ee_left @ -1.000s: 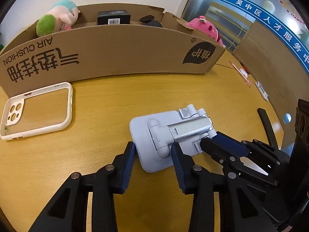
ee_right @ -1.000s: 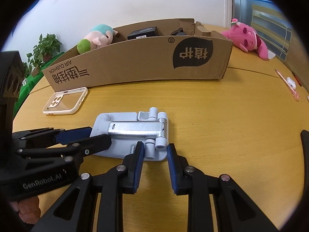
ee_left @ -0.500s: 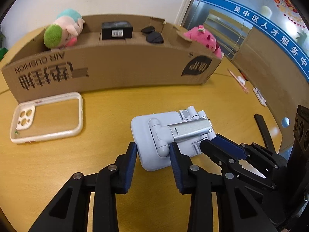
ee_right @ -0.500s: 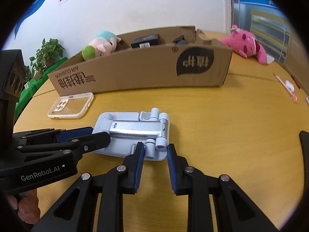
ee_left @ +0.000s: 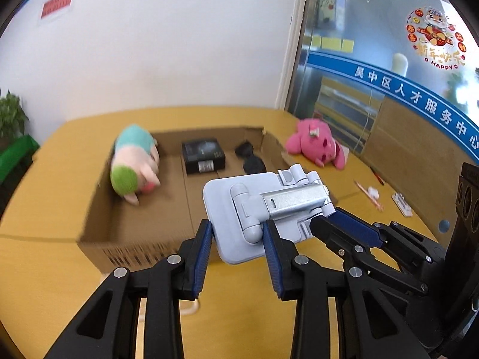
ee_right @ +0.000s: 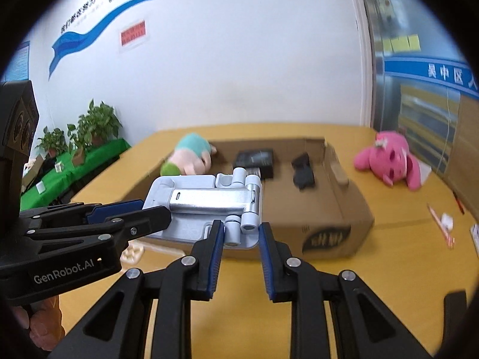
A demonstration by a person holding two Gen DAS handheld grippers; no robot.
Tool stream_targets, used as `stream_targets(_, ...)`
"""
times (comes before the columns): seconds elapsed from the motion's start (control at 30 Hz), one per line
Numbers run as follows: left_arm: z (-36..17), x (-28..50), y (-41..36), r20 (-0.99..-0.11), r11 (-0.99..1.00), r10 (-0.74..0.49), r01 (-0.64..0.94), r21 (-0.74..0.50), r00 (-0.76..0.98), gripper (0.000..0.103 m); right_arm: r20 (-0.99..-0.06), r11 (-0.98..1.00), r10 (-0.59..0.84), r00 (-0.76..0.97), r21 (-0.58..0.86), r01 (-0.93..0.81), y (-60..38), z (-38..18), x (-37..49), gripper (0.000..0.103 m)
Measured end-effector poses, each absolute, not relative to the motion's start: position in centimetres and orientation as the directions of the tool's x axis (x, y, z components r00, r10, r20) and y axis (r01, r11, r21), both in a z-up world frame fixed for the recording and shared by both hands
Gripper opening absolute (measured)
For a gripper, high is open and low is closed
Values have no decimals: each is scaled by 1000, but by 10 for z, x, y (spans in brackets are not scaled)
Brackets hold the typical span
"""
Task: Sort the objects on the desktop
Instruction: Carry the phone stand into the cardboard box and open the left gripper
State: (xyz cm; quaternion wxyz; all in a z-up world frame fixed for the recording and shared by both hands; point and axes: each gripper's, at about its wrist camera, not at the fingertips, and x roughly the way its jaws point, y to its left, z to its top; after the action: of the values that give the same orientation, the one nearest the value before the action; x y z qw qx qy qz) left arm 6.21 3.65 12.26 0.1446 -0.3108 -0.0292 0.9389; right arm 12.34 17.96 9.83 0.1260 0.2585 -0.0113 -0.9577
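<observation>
A pale blue folded phone stand (ee_left: 263, 209) with a silver hinge arm is held in the air by both grippers, above the near wall of an open cardboard box (ee_left: 134, 239). My left gripper (ee_left: 238, 239) is shut on its near edge. My right gripper (ee_right: 239, 236) is shut on its hinge end (ee_right: 209, 206). The box (ee_right: 344, 218) holds a green-and-teal plush (ee_left: 131, 161), a black box (ee_left: 203, 155) and a small black item (ee_left: 250, 158).
A pink plush (ee_left: 314, 146) lies on the yellow table right of the box, also in the right wrist view (ee_right: 389, 158). A pink pen (ee_left: 366, 197) and small items lie further right. A white phone case (ee_right: 131, 252) peeks out below the stand. Potted plants (ee_right: 80, 131) stand at the left.
Both grippers have lifted the phone stand off the table and carried it up toward the box. The box interior now shows from above.
</observation>
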Motion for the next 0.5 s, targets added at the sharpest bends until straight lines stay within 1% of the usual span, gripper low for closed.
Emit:
stream_targets(0.2,157,42,15,-522,-961,275,-245,-128,-807,36,-411,-964,-264,-873,94,247,160,137,103,22)
stream_targets(0.37,166,23,-9,-524,-961,275,-240,-136,-806,36,-399,-962,-271,-876,88,258,143,148,87,22)
stream_targets(0.5,166,4,-27,-542,-966,258,-216,-141,-800,36,-411,-956,-291,-864,95,277,126,150,67,22)
